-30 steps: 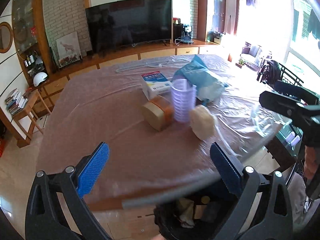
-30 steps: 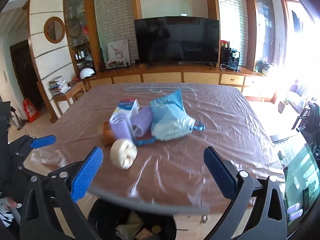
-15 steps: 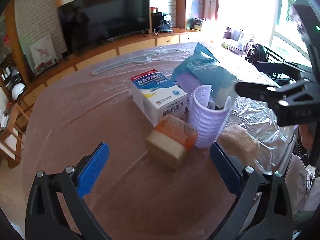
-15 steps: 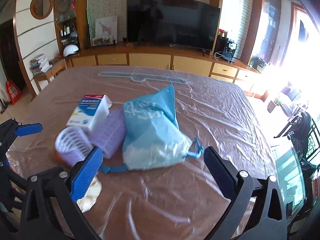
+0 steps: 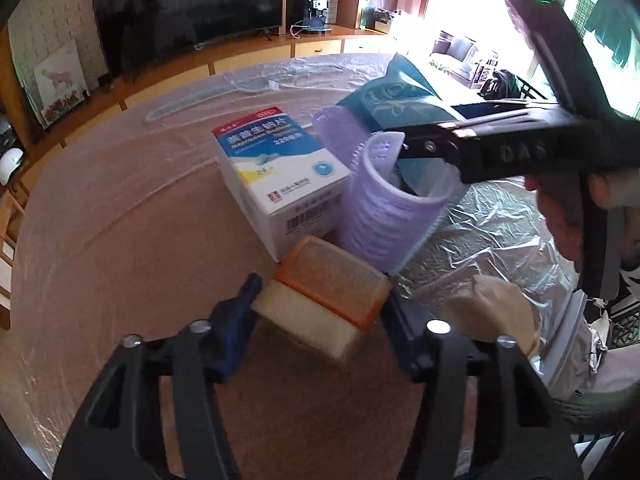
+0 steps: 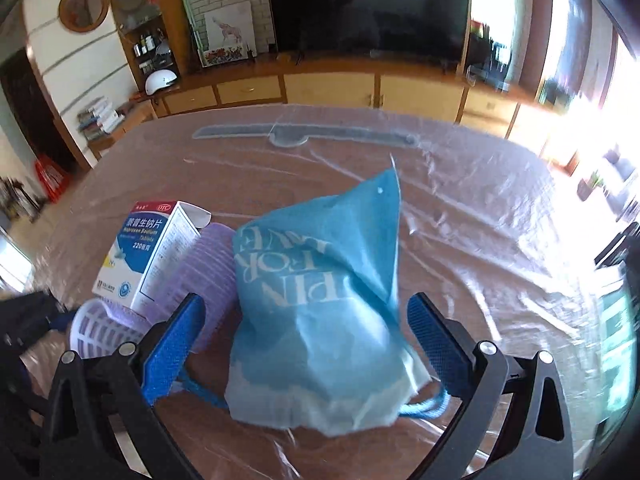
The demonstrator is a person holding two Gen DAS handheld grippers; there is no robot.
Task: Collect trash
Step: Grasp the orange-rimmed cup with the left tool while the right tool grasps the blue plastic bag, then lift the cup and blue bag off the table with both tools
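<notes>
Left tool (image 5: 320, 300) clamps sponge (image 5: 326, 306); right tool (image 6: 304, 340) open, straddling blue bag (image 6: 320, 300). Risk: limp bag slips, nudging neighbouring cup (image 6: 100, 330).

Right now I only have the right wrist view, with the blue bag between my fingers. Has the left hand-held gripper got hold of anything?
Observer: Yes. The left hand-held gripper is shut on a sponge, orange on top with pale foam below.
Operator: Is there any trash near it that I can't see from here?
Observer: A crumpled paper ball lies to the right of the sponge, close to the edge of the table.
</notes>
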